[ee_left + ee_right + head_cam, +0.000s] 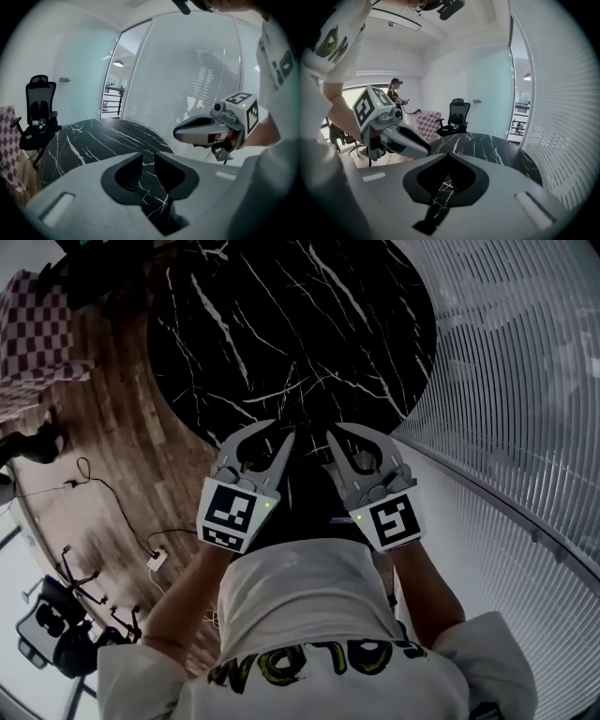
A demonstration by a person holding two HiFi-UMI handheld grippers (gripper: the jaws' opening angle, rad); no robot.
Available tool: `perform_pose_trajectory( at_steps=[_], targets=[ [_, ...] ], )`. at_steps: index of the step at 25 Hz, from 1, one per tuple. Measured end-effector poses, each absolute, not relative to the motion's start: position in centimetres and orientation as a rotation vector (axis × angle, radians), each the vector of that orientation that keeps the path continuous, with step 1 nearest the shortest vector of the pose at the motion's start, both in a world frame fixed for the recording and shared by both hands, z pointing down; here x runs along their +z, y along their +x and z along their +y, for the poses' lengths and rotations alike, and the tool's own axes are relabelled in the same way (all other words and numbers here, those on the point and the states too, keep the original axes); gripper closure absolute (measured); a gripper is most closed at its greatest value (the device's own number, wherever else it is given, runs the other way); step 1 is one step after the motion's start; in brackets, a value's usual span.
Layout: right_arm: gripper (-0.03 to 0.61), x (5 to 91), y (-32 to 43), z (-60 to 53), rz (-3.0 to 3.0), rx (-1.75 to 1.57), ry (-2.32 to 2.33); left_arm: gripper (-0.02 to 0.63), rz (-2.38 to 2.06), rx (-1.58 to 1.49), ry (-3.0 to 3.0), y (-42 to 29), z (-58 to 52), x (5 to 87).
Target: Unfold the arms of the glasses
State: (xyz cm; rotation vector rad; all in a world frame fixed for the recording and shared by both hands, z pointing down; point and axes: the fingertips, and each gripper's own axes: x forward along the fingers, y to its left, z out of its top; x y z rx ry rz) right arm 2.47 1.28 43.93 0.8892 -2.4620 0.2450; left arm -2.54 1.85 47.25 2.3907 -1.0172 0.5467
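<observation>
**Near zone.** Both grippers are held side by side over the near edge of the table (281, 324), tips angled toward each other, not touching.
- left gripper (281, 431): jaws slightly parted, narrow gap, nothing in it. Released.
- right gripper (335, 430): tips meet, nothing between. Clenched, empty.

**Glasses.** Not seen in any view, so no pos. can be given. The black marble top shows only white veining in the part in view.

**Step in hand (judged).** Locate and approach; pre-grasp. To do it well:
1. Find the frame first.
2. Open the right gripper before any contact.
3. Hold one side of the frame w/ one gripper, low force, pads off the lenses.
4. Swing one arm out about its hinge w/ the other gripper: slow arc, no twist.
5. Repeat for the 2nd arm.

**Edges / room.**
- The table is round and its rim curves away on both sides, so work toward the centre.
- Right side: the ribbed wall (525, 381) is near the rim, so less elbow room.
- Left side: wooden floor (103, 446) w/ a cable (112, 498); open.
- Far: the office chair (40, 108) is beyond the far rim, well apart.
</observation>
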Motion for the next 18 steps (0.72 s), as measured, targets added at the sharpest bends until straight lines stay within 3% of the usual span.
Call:
perform_pose_trajectory(
  at_steps=[11, 18],
  targets=[
    [0.575, 52.0, 3.6, -1.2, -2.401, 0.32, 0.928, 0.533, -0.969, 0.655, 2.25, -2.4, 0.1, 57.1],
    [0.575, 55.8, 3.9, -1.5, -2.377, 0.345, 0.874, 0.489, -1.008, 0.701, 2.181, -2.4, -1.7, 62.6]
  ],
)
